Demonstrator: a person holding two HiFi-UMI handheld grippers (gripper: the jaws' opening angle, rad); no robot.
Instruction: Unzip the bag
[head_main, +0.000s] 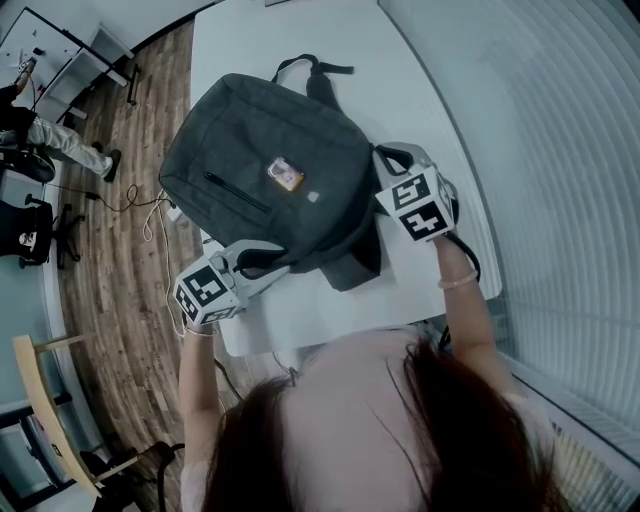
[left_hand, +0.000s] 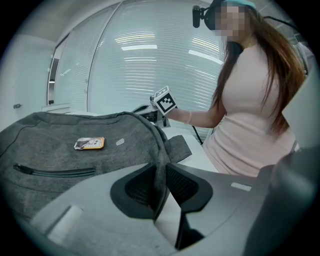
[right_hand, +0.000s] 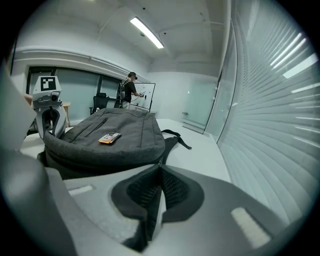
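The bag (head_main: 270, 170) is a soft, boxy backpack of dark grey felt-like cloth. It lies flat, front up, across the near half of the table (head_main: 420, 90), its bottom end close to the near edge. A straight pocket zip (head_main: 236, 192) and a small orange patch (head_main: 285, 174) mark its face. Its long axis runs from the near edge toward the far edge, leaning slightly left, with the strap handle (head_main: 312, 68) pointing away. The left tongs (left_hand: 161, 172) are clamped on a fold of cloth at the bag's near-left corner. The right tongs (right_hand: 159, 168) have their ribbed pads together at the bag's right rim; whether they pinch anything is too small to tell. The table is smooth and white. Wood-plank floor (head_main: 120, 270) lies to its left and a ribbed glass wall (head_main: 560, 180) to its right.
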